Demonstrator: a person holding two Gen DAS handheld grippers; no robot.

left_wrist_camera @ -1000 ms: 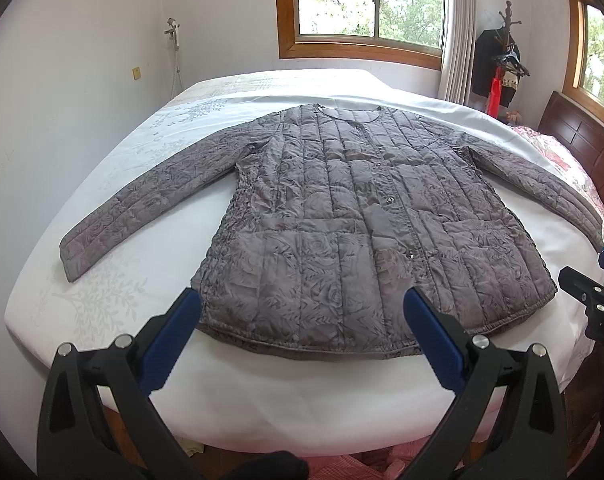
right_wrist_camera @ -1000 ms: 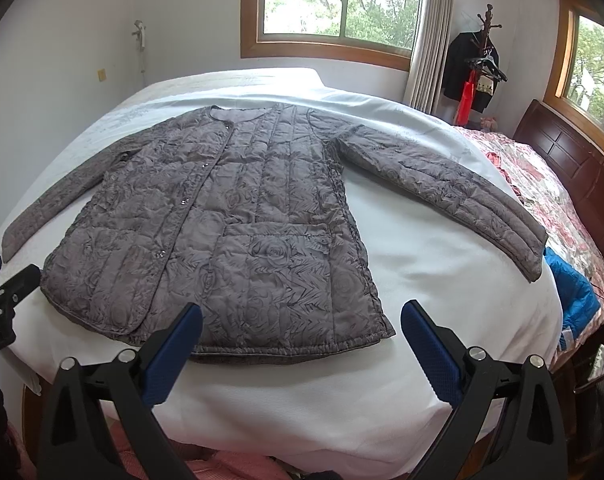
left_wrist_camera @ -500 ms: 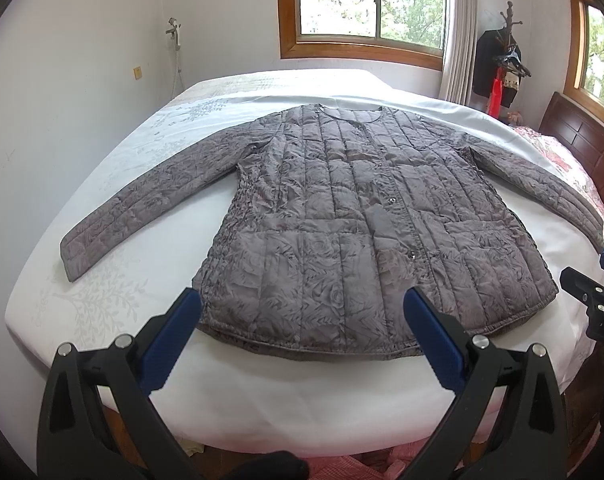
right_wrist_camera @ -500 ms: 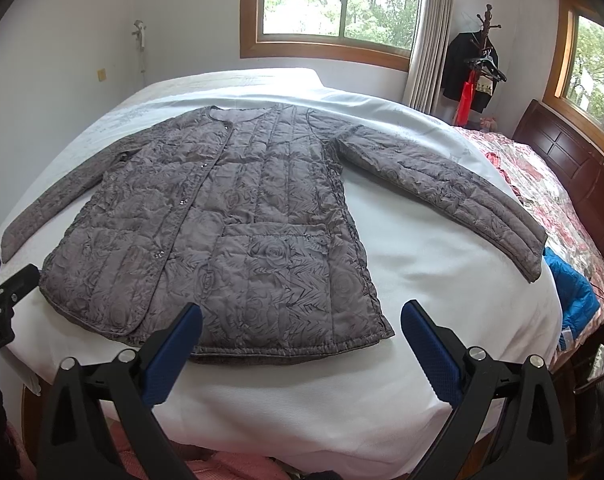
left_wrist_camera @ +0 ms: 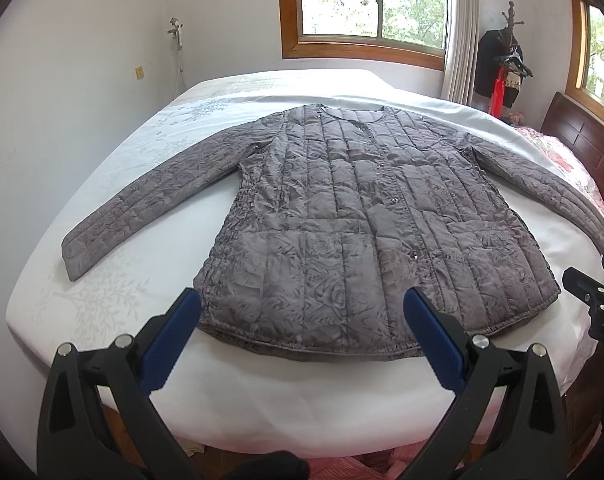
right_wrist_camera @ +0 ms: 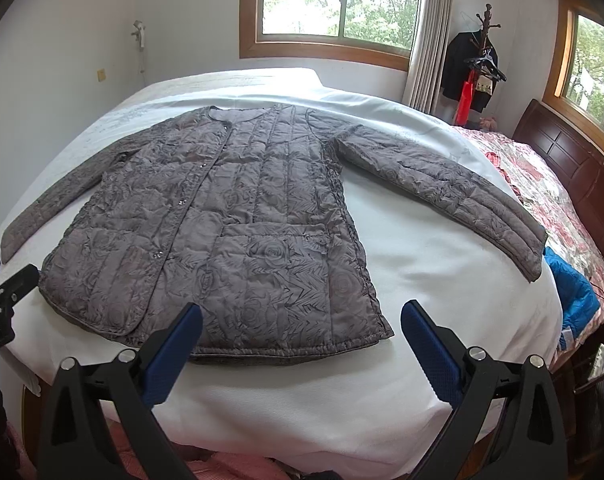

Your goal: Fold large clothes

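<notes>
The left gripper [left_wrist_camera: 302, 316] is spread wide, its 2 blue-padded fingers [left_wrist_camera: 170, 340] holding nothing and hovering short of the near edge of the bed [left_wrist_camera: 262, 396]. Straight ahead of it, between the 2 fingertips in the view, lies the hem of the grey quilted jacket [left_wrist_camera: 341, 240], which is spread flat and front-up on the white sheet. The jacket's left sleeve [left_wrist_camera: 150, 204] runs out ahead and to the gripper's left, its cuff resting on the sheet near the bed's left side.

The right gripper [right_wrist_camera: 302, 320] is likewise wide apart with nothing between its pads, held over the near bed edge. The jacket's hem corner sits just ahead of it and slightly to its left. The right sleeve [right_wrist_camera: 453, 188] stretches ahead and to its right, the cuff ending near the bed's right edge, just above a blue garment [right_wrist_camera: 569, 292]. The tip of the left gripper shows at the far left of this view.

Beyond the jacket, past both grippers, is a wooden-framed window [left_wrist_camera: 365, 4], with a coat rack [right_wrist_camera: 477, 60] to its right.
</notes>
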